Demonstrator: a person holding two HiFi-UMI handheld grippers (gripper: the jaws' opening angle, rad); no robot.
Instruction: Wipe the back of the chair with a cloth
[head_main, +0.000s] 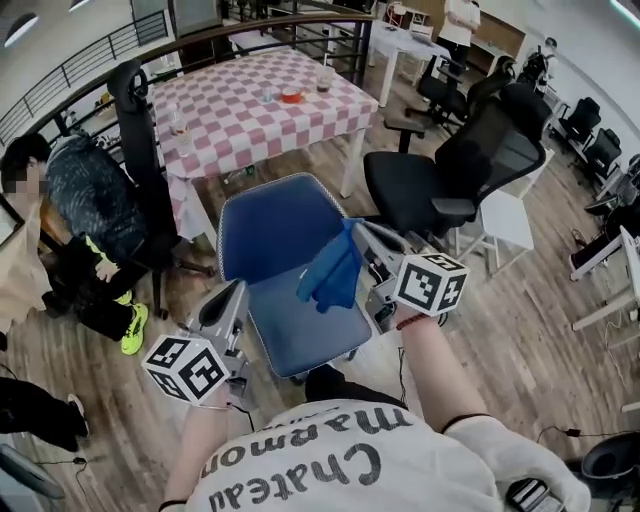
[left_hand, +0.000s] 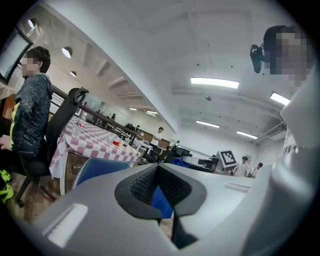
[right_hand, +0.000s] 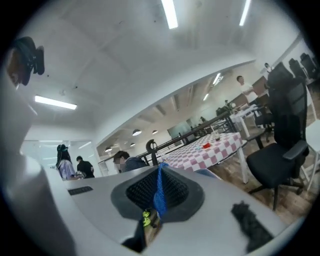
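Cloth (head_main: 333, 272): blue, bunched, hanging from the right gripper (head_main: 362, 232) in front of the right edge of the blue chair (head_main: 270, 225), where the backrest meets the seat; whether it touches the chair cannot be told.
Blue chair: backrest upright with pale edging, seat facing the person, standing between the two grippers in the head view.
Right gripper jaws: closed on a thin fold of the cloth (right_hand: 159, 192), which runs as a narrow blue strip between the ribbed pads.
Left gripper (head_main: 236, 295): low at the chair's left front corner; jaws brought together with nothing between them, blue showing beyond them (left_hand: 159, 172).
Writing: the person's shirt (head_main: 330, 465) reads "Chateau" and "Marmon", the end of the second word out of sight.
Head view only: the hanging cloth whole, a marker cube (head_main: 432, 283) on each gripper.
Left gripper view only: the right gripper's marker cube (left_hand: 228, 158) from the side, ceiling lights (left_hand: 214, 82).
Surroundings: red-and-white checked table (head_main: 250, 100) behind the chair, black office chair (head_main: 470, 165) to its right, seated person (head_main: 85, 215) at the left.
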